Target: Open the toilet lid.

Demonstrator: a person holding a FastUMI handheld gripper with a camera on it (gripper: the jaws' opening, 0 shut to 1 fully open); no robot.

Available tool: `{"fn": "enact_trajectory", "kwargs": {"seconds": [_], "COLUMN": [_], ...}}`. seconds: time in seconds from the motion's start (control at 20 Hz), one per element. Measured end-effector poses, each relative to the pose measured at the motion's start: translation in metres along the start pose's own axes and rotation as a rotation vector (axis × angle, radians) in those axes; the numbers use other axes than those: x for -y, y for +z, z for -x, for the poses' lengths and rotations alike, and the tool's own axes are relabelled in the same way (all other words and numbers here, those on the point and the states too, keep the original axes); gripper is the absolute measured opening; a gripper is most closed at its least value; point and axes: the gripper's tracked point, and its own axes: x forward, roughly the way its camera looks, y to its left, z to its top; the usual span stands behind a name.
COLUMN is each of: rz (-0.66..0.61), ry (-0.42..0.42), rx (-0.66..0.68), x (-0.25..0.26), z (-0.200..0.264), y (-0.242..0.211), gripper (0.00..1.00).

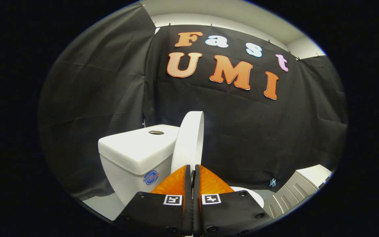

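So the gripper [192, 169] has its two fingers pressed nearly together, just a thin slit left between them, and the bottom edge of the white plastic toilet lid [189, 141] sits right at the tips. It looks like the lid's rim is pinched in that slit, but the fingers cover the contact spot, so I can't tell for sure that both are pressing on it. The lid itself is raised, standing close to upright and seen edge-on as a narrow curved white band rising straight ahead of the fingers. Right beside it, on the left, is the white ceramic cistern [137, 151], boxy with a flat top, a small round metal flush button [156, 132] in the top and a little round blue sticker [151, 177] low on its front. The lid's edge overlaps the cistern's right corner; whether they touch I can't say. Just past the right finger a bit of white rounded toilet seat or bowl rim [252, 195] peeks out. Further right and well apart from the toilet there's a grey ribbed panel with a white top [294, 192], some unit I can't identify. Black cloth wall [248, 138] hangs behind everything, with a small blue clip [272, 182] near its bottom hem. Pale floor [105, 204] shows left of the cistern.
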Motion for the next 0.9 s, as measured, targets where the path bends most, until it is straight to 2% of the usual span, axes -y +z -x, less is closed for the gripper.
{"fn": "enact_trajectory", "kwargs": {"seconds": [0.2, 0.4, 0.55, 0.65, 0.7, 0.75, 0.85, 0.9], "rz": [0.037, 0.088, 0.069, 0.038, 0.025, 0.014, -0.006, -0.017], "ry": [0.011, -0.026, -0.043, -0.011, 0.017, 0.023, 0.047, 0.072], "rx": [0.005, 0.014, 0.012, 0.013, 0.029, 0.050, 0.091, 0.093], "x": [-0.023, -0.027, -0.019, -0.020, -0.022, -0.017, -0.012, -0.012], "z": [-0.003, -0.004, -0.003, -0.002, -0.001, 0.006, 0.013, 0.015], "y": [0.003, 0.004, 0.004, 0.005, 0.012, 0.020, 0.039, 0.044], "gripper": [0.08, 0.08, 0.09, 0.10, 0.14, 0.22, 0.29, 0.38]}}
